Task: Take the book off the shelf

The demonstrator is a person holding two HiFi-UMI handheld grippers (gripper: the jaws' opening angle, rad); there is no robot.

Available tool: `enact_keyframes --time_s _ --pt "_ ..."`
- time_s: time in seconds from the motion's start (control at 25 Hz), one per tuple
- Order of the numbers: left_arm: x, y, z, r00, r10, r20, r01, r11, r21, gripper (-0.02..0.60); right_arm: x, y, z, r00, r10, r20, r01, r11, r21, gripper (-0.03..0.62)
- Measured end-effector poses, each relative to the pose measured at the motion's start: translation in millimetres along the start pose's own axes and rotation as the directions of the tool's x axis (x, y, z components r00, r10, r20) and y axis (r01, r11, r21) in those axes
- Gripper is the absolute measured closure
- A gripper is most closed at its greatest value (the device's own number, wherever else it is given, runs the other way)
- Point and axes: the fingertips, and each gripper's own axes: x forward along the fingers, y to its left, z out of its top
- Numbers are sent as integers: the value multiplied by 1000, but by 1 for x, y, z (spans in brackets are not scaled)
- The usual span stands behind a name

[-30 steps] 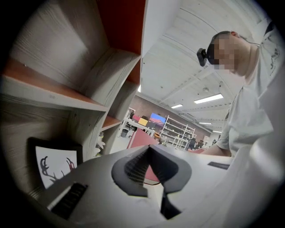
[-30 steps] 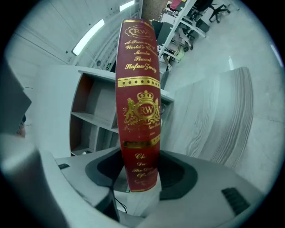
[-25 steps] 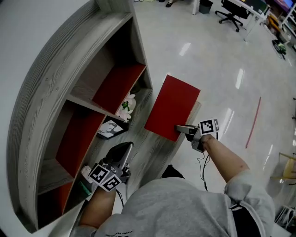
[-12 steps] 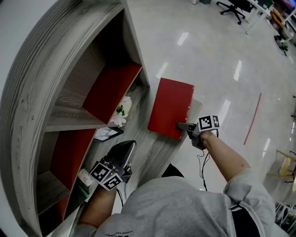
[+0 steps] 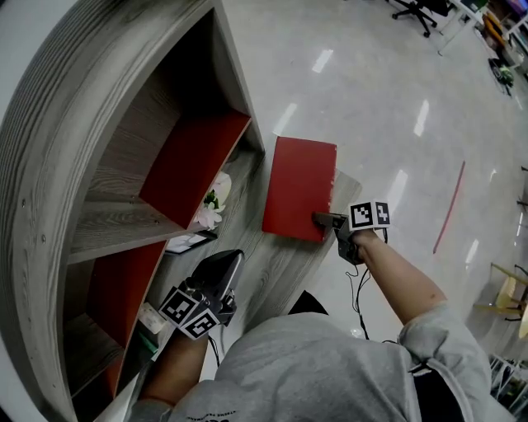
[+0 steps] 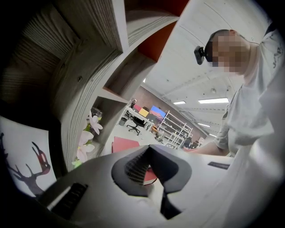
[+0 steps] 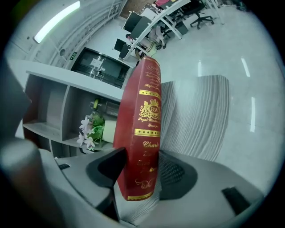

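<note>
The red book (image 5: 299, 188) stands over the far end of the grey wooden ledge (image 5: 276, 265), outside the shelf's compartments. My right gripper (image 5: 323, 219) is shut on its lower near corner. In the right gripper view the gold-lettered spine of the book (image 7: 142, 111) rises upright between the two pads, with the right gripper (image 7: 141, 180) clamped on it. My left gripper (image 5: 221, 268) rests low on the ledge near my body, jaws together and nothing in them. In its own view the left gripper (image 6: 149, 150) points toward the distant book (image 6: 124, 144).
The curved grey shelf (image 5: 107, 165) with red back panels fills the left. White artificial flowers (image 5: 213, 202) and a card with a deer drawing (image 5: 186, 241) sit at the shelf's foot. Beyond the ledge lies shiny floor, with office chairs (image 5: 417, 8) far off.
The book has swung from a slanted pose to more upright and drifted a little toward the shelf, still in the right gripper. The left gripper has stayed put.
</note>
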Motion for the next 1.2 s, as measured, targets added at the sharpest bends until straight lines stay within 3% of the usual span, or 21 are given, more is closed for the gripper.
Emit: enact_keyframes --time_s 0.16,0.44,1.08,1.2 --pt "-2 2 -3 1000 2 -6 -2 1000 -6 568 2 -4 -1 1000 -24 5 24 1000 -14 341" --pt "-4 1 -5 1000 2 -6 -2 1000 -11 568 0 -16 4 975 -220 38 223 954 -200 344" --pt "-13 -14 -5 1000 12 0 -12 1000 2 568 -2 -16 5 974 -219 53 226 955 -194 341" --pt "-20 -17 -2 1000 25 15 -25 1000 3 568 -6 -12 8 967 -248 62 256 940 -224 338"
